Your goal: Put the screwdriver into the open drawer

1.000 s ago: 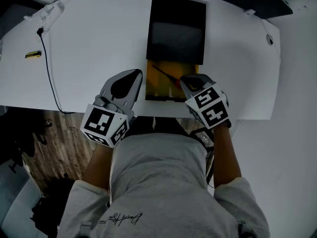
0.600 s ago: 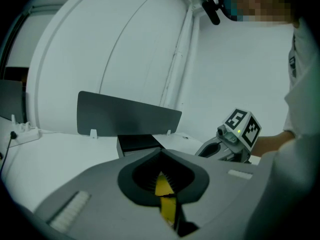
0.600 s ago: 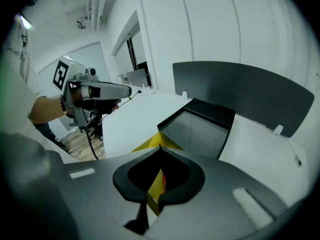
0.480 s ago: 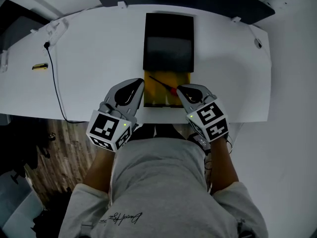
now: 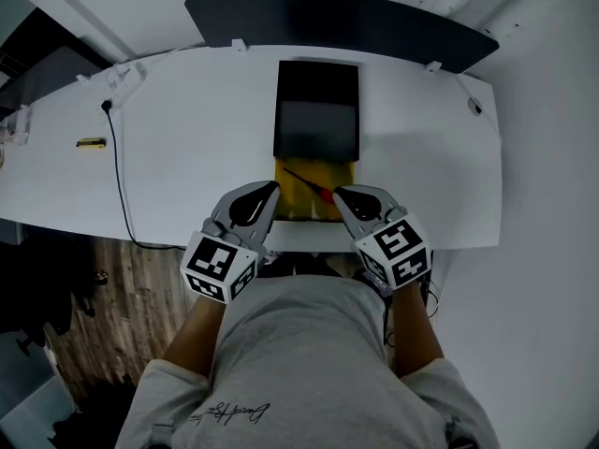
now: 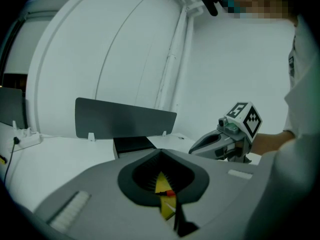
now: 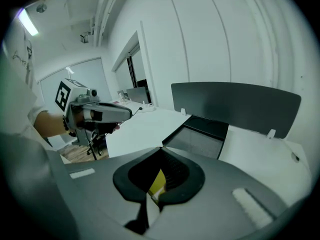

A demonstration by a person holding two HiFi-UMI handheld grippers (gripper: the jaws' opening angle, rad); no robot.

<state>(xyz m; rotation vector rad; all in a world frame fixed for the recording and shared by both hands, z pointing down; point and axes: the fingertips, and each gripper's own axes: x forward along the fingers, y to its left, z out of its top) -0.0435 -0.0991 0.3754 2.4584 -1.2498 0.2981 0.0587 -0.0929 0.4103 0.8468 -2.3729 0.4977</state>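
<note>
— Screwdriver (image 5: 307, 182) whereabouts?
— Lying inside the open yellow drawer (image 5: 292, 205). Left hand-held gripper (image 5: 271, 189) and right hand-held gripper (image 5: 340, 194) both closed, empty.
— Handling?
— Light, stiff, probably; grasp the red handle (image 5: 325, 195), not the thin shaft (image 5: 298, 177).

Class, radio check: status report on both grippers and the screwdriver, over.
Both jaws shut, empty: left gripper, right gripper. Red-handled screwdriver lying diagonally in open drawer. Nothing in the way.
</note>
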